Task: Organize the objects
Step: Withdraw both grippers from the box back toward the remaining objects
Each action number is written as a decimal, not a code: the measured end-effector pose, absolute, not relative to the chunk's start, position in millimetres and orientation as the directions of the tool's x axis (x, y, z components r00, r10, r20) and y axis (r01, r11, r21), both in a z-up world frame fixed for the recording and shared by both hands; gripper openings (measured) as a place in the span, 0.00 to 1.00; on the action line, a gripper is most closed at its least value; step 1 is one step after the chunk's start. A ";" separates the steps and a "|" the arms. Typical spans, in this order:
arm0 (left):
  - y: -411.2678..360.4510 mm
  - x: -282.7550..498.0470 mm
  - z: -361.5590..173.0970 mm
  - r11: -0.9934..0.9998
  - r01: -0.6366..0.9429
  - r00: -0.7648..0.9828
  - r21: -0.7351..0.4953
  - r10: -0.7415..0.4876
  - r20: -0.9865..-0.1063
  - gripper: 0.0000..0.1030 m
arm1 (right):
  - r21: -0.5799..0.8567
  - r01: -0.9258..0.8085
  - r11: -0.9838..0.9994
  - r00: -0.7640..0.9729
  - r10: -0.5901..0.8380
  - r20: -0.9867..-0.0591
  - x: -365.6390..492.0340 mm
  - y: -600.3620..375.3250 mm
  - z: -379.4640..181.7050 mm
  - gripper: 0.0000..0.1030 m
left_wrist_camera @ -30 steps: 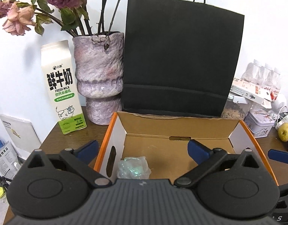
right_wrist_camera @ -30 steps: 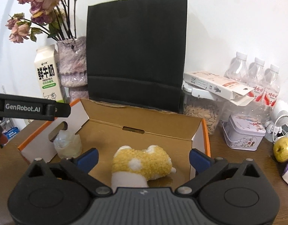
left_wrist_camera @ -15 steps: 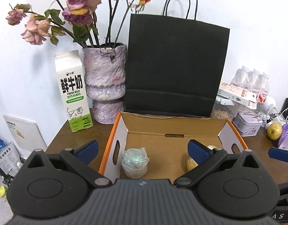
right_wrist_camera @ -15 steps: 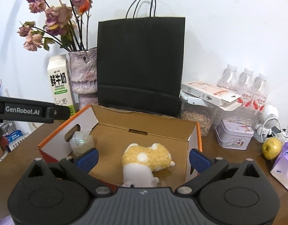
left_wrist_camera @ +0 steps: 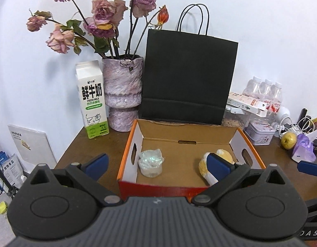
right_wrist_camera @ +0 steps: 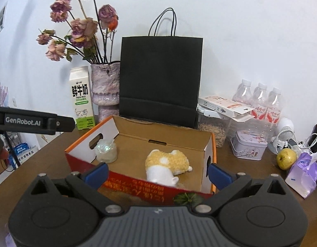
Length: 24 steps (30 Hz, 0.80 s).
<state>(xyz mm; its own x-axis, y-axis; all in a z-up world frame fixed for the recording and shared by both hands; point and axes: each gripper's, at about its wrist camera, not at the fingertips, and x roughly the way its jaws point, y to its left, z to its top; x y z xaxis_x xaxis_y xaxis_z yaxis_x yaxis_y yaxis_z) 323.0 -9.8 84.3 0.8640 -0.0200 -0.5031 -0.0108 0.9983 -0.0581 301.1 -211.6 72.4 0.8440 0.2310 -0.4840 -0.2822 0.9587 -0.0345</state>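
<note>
An open cardboard box with orange rims and a red front stands on the brown table. Inside at the left sits a clear plastic-wrapped cup; at the right lies a yellow and white plush toy. My left gripper is open and empty, held in front of the box. My right gripper is open and empty too, in front of the box's red wall. A green, ridged thing peeks out just below that wall.
Behind the box stand a black paper bag, a purple vase of dried roses and a milk carton. At the right are water bottles, a tin, a pear and a purple tissue pack.
Both grippers have drawn back and up from the box, so it looks smaller and its red front wall shows. The cup and plush stay where they were.
</note>
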 end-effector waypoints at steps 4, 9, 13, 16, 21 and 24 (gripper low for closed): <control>-4.6 299.3 82.1 0.998 -0.006 0.867 -0.068 -0.029 -0.497 1.00 | -0.035 -0.280 0.959 0.849 0.230 -0.475 276.0 -216.0 72.2 1.00; 6.4 271.3 76.7 0.996 -0.008 0.873 -0.083 -0.034 -0.487 1.00 | -0.040 -0.275 0.961 0.860 0.227 -0.457 245.3 -223.9 69.2 1.00; 15.2 250.4 69.8 0.996 -0.016 0.874 -0.091 -0.030 -0.484 1.00 | -0.047 -0.269 0.962 0.867 0.220 -0.448 219.7 -229.7 63.5 1.00; 21.2 236.2 64.2 0.995 -0.017 0.874 -0.096 -0.032 -0.484 1.00 | -0.048 -0.265 0.963 0.866 0.216 -0.451 204.1 -233.2 57.3 1.00; 30.2 211.9 53.6 0.995 -0.021 0.878 -0.096 -0.028 -0.478 1.00 | -0.056 -0.253 0.966 0.867 0.201 -0.456 177.7 -238.8 43.5 1.00; 36.4 199.3 45.1 0.994 -0.022 0.876 -0.103 -0.030 -0.481 1.00 | -0.060 -0.250 0.966 0.864 0.195 -0.464 165.0 -241.9 33.9 1.00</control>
